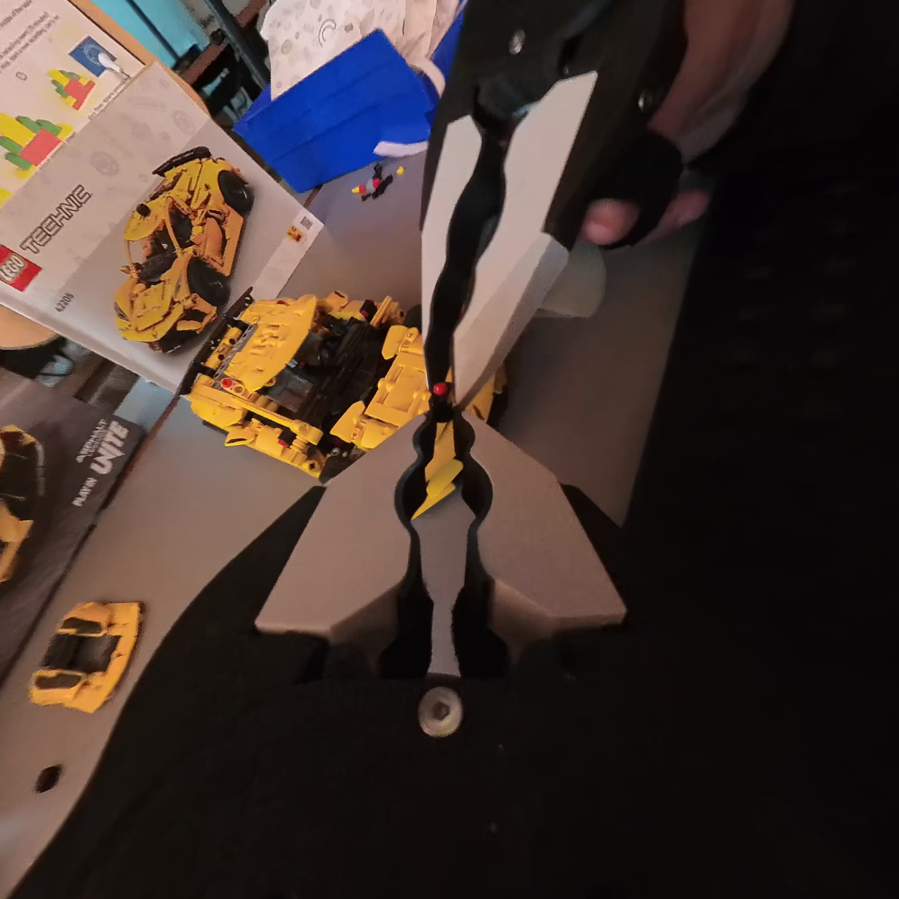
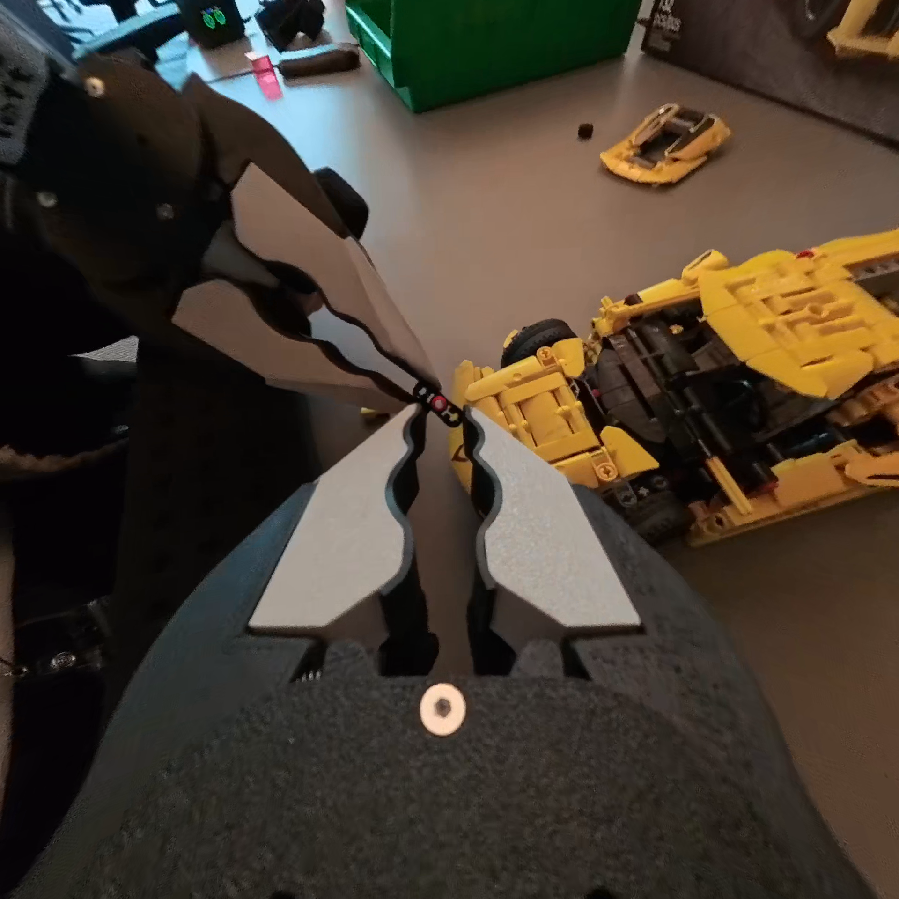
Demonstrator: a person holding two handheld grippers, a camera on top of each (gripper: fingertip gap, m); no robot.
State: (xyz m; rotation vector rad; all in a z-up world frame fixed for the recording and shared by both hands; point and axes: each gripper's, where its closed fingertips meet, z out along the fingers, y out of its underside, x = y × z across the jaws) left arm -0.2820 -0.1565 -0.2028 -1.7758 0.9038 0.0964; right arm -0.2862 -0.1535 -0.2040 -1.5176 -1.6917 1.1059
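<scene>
A small black beam with a red pin point(image 2: 440, 404) hangs in the air between both grippers, above the grey table point(image 2: 486, 243). My left gripper point(image 1: 441, 423) is shut on one end of it; in the right wrist view it point(image 2: 422, 389) comes in from the upper left. My right gripper point(image 2: 442, 412) has its jaws closed to a narrow gap on the beam's other end; in the left wrist view it point(image 1: 442, 394) comes down from above, held by a hand point(image 1: 656, 194). A yellow brick-built car point(image 2: 681, 413) lies tipped over on the table just behind the tips, also in the left wrist view point(image 1: 316, 379).
A loose yellow roof panel point(image 2: 666, 146) and a small black part point(image 2: 585, 130) lie on the table. An instruction booklet point(image 1: 160, 233) and a dark box point(image 1: 48, 486) stand at the left. A blue bin point(image 1: 340, 112) and a green bin point(image 2: 486, 48) are farther back. My left and right fingertips are right by each other. Left tips and right tips are each some 35 centimeters from the loose yellow roof panel point(image 2: 666, 146).
</scene>
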